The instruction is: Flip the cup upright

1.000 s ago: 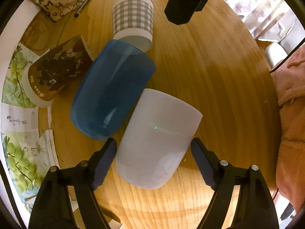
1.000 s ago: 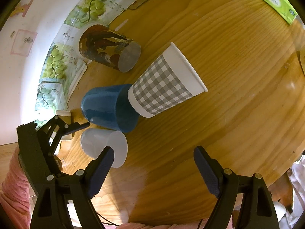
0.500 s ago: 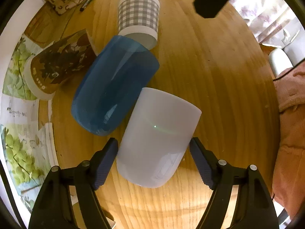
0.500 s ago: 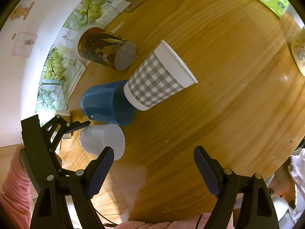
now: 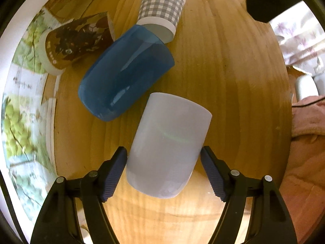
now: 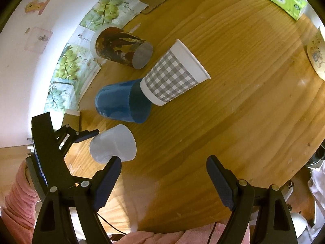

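Gripping the white cup (image 5: pixel 168 148) with my left gripper (image 5: pixel 163 168) right now, or close to it: the two pads sit against its sides near the closed base, though I can't swear from here how firm the pinch is. The cup is on its side on the wooden table (image 5: pixel 233 81), base toward me, open mouth pointing away and a bit right, so its long axis runs pretty much straight out along my fingers. From the right wrist view it looks like the mouth end may be tipping off the wood, hard to say for sure.

My right gripper (image 6: pixel 163 180) is spread wide, holding nothing, over bare table well off to the right of the cup. So the left is clearly the one on the job.

Just far-left of the white cup is the blue cup (image 5: pixel 126 77), also lying down, with the checked paper cup (image 5: pixel 162 6) poking into its mouth and the brown printed cup (image 5: pixel 75 42) beyond. I reckon the flip means swinging the mouth end up and over without bumping the blue one.
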A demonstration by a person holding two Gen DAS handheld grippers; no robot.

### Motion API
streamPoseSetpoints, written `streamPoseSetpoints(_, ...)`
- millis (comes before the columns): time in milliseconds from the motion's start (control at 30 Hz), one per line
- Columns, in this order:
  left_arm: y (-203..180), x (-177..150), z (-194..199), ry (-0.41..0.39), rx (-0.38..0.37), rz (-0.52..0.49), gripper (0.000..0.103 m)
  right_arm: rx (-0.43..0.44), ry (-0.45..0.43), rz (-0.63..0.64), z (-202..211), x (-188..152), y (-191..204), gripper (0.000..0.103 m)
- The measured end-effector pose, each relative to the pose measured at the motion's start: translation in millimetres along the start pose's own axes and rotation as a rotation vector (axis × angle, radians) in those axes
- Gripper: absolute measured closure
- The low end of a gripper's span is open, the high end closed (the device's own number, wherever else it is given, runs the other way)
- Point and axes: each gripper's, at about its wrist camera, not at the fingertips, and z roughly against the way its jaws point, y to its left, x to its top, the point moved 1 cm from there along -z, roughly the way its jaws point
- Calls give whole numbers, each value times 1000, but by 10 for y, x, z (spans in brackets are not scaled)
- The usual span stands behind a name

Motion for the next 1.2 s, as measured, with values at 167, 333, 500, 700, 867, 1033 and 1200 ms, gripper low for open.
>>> streamPoseSetpoints(167, -140, -37, 53, 28, -17, 96, 26, 13, -6, 28, 74, -77, 4, 17)
streamPoseSetpoints(333, -348, -50, 141, 52, -41, 205, 26, 28, 6, 63, 124, -151, -40, 17)
streamPoseSetpoints(500, -554, -38, 233, 72, -79, 331, 26, 41, 21, 106, 176, -206, -91, 17)
streamPoseSetpoints(700, -873, 21, 329, 64, -89, 445, 26, 52, 34, 171, 274, -256, -188, 17)
streamPoseSetpoints(867, -1151, 78, 330, 49, -83, 546, 26, 57, 41, 237, 391, -298, -253, 17)
streamPoseSetpoints(1033, -1405, 110, 338, 36, -69, 667, 26, 57, 48, 299, 476, -341, -309, 17)
streamPoseSetpoints(1200, -1410, 194, 260, 14, -90, 794, 26, 55, 69, 355, 495, -388, -358, 17)
